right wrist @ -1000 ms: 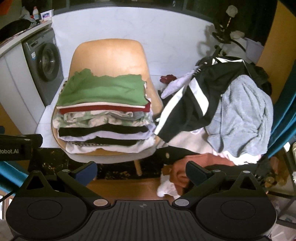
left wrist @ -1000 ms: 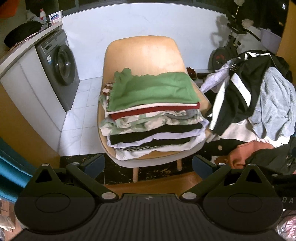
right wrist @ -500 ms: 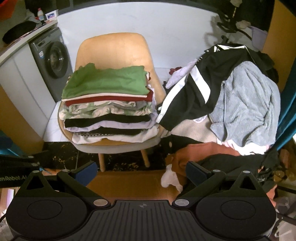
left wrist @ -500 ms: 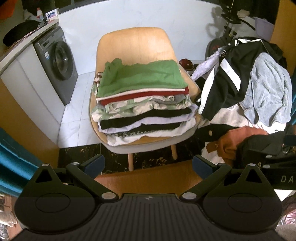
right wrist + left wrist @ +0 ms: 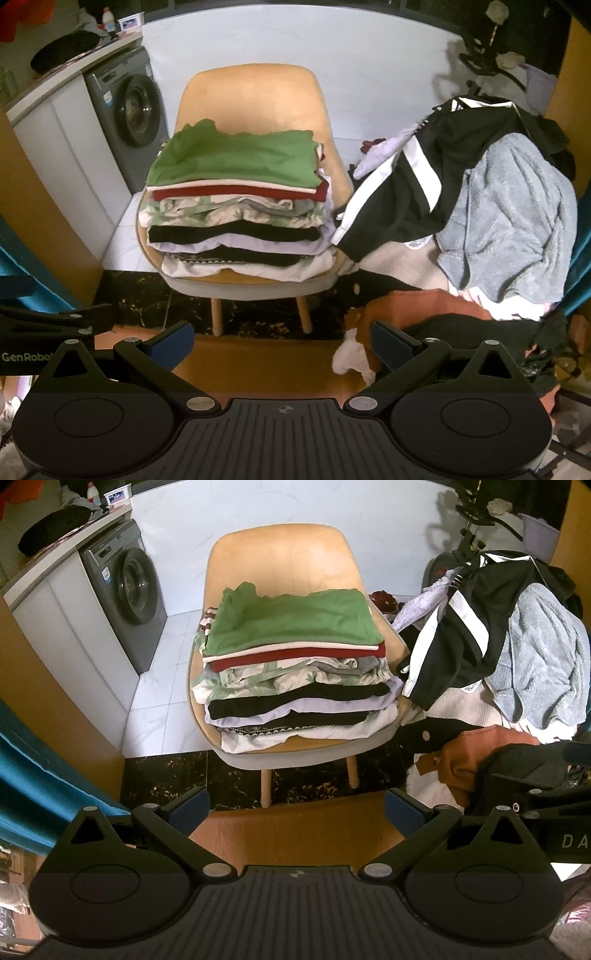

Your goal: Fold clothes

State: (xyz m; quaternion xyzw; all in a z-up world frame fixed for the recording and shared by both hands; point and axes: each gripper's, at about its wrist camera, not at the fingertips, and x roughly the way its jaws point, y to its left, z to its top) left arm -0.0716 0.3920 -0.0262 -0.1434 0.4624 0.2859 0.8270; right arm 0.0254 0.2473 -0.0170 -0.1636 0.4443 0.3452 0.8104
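You drew both grippers, left (image 5: 296, 808) and right (image 5: 282, 341), back from the folded stack (image 5: 295, 672) on the chair (image 5: 284, 557), jaws wide and empty, seemingly freeing you for the unfolded heap (image 5: 480, 206) alongside.

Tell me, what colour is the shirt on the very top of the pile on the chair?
Green. The top shirt shows best in the left wrist view.

One chair (image 5: 280, 565) mid-frame with one stack (image 5: 295, 672) of folded clothes, roughly nine or ten layers, hard to count exactly. One messy pile (image 5: 498, 657) at the right. One washer (image 5: 125, 590) upper left. Two grippers, left (image 5: 295, 808) and right (image 5: 282, 339).
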